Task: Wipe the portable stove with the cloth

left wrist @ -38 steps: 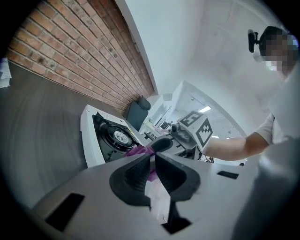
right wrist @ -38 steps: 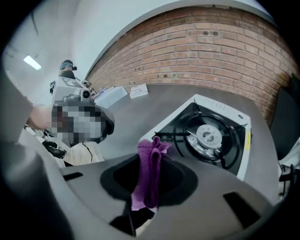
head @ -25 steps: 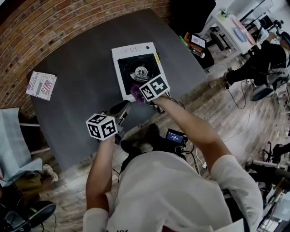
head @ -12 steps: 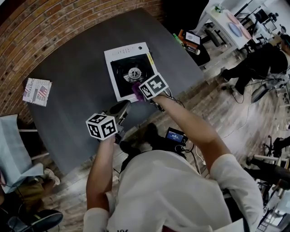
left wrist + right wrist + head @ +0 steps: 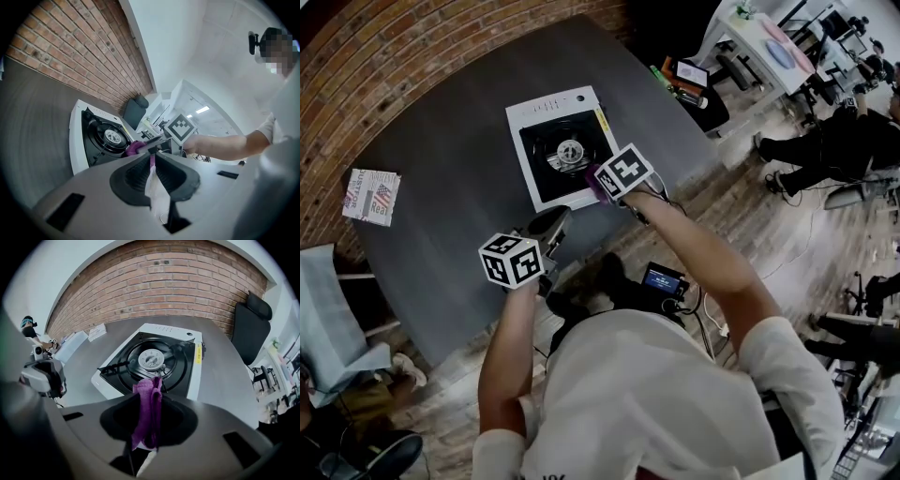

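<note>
Stove (image 5: pixel 546 192), white body with a black top and a round burner (image 5: pixel 570 150), sits on the dark table (image 5: pixel 441 178), towards its far side from the person. Purple cloth (image 5: pixel 592 190) is at the stove's near right corner, by the edge of the black top. Can't tell if it touches the surface.

Right gripper (image 5: pixel 598 184) has its jaws closed on the cloth. In the right gripper view the cloth (image 5: pixel 146 413) is a bunched strip pinched between the jaws of the right gripper (image 5: pixel 151 397), its tip sticking out past them towards the burner (image 5: pixel 151 358).

Left gripper (image 5: pixel 555 221) is held near the table's near edge, apart from the stove and pointed roughly at it. Its own view shows the left gripper (image 5: pixel 152 158) with jaws together at the tips. A pale sliver shows in the slit behind them, and what it is can't be told. That view also catches the stove (image 5: pixel 77 140) and the cloth (image 5: pixel 133 147).

A printed leaflet (image 5: pixel 371 197) lies at the table's left, well apart from the stove.
</note>
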A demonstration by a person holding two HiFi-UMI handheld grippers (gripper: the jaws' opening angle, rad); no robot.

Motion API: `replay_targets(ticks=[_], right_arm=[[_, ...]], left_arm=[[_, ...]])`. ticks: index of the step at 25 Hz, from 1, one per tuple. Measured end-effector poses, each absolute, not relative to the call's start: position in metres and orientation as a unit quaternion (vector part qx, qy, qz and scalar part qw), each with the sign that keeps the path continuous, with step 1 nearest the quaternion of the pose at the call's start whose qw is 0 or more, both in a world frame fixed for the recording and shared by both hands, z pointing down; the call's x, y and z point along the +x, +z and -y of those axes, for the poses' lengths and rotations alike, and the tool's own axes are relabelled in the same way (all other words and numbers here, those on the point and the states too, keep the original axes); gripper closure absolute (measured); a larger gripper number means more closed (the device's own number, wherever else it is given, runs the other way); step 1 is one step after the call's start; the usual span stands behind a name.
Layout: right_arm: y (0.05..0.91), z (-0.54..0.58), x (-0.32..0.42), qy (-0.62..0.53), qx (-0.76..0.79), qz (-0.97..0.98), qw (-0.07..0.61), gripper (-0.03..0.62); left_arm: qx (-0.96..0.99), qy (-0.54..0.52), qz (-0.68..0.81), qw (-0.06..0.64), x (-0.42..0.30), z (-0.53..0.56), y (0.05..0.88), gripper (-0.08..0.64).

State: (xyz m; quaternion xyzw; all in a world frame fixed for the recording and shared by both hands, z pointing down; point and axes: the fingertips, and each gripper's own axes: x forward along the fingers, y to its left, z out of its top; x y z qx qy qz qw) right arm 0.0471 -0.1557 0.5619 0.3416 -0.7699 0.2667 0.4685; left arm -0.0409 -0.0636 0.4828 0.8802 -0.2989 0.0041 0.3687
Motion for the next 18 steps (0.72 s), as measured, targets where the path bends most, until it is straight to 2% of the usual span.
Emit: replay_targets(ticks=[18], right_arm=[[0.559, 0.146, 0.087, 0.202, 0.361, 0.744, 0.525, 0.497]], left_arm=[[0.89, 0.011, 0.276, 0.364, -0.031, 0.061, 0.482, 0.518]])
